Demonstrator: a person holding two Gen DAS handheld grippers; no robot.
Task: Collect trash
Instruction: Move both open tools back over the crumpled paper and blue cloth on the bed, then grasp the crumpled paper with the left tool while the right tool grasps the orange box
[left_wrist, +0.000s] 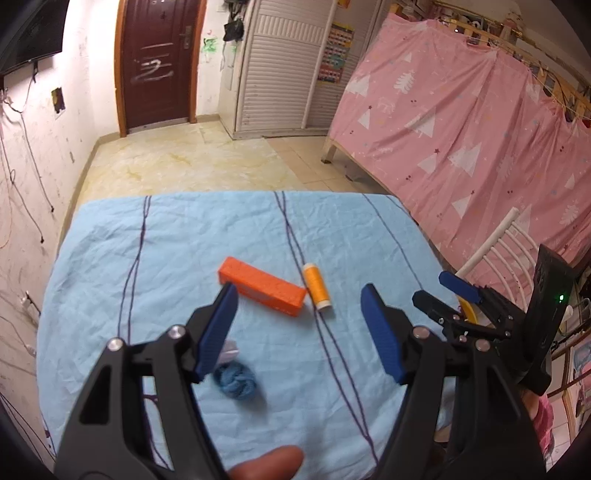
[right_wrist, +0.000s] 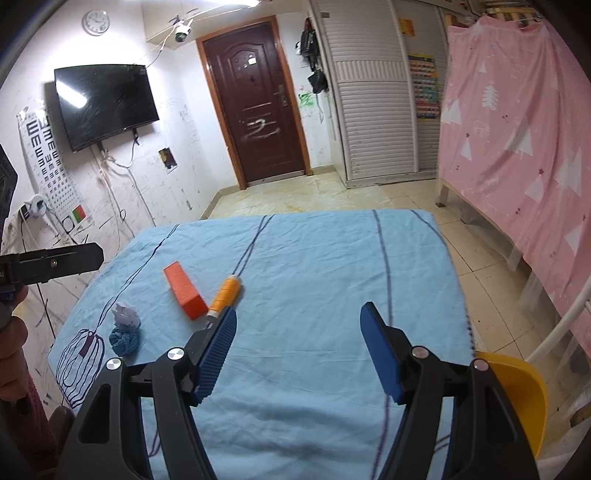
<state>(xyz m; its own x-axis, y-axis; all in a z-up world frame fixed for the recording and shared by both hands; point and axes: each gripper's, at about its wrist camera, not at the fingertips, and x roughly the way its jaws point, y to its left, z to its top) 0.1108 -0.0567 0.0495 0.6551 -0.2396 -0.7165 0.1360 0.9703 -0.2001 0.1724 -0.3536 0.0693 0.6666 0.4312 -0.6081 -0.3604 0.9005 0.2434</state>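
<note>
Nearest the lens, the left tongs (left_wrist: 299, 332) stand wide with nothing between the blue ribbed pads; the right tongs (right_wrist: 299, 354) are likewise wide and hold nothing. Both hang above the bench draped in a wrinkled light-blue cloth with dark line drawings (left_wrist: 155, 236). At its right edge sits a yellow plastic bowl-shaped bin (right_wrist: 517, 391), probably where the trash goes. On the cloth, toward the left, lie the long orange rectangular block (left_wrist: 262, 286) and, just beside its end, the spool of orange thread on a white core (left_wrist: 317, 286). Closer in and left are the likely trash: a crumpled ball of blue knitted yarn (left_wrist: 235, 380) touching a small crumpled scrap of pale lilac paper (right_wrist: 125, 314).

To do this well, I would bring the left tongs squarely over the blue ball, pads either side of its bulk, press low enough to catch it without pinching the cloth, and keep clear of the block.
</note>
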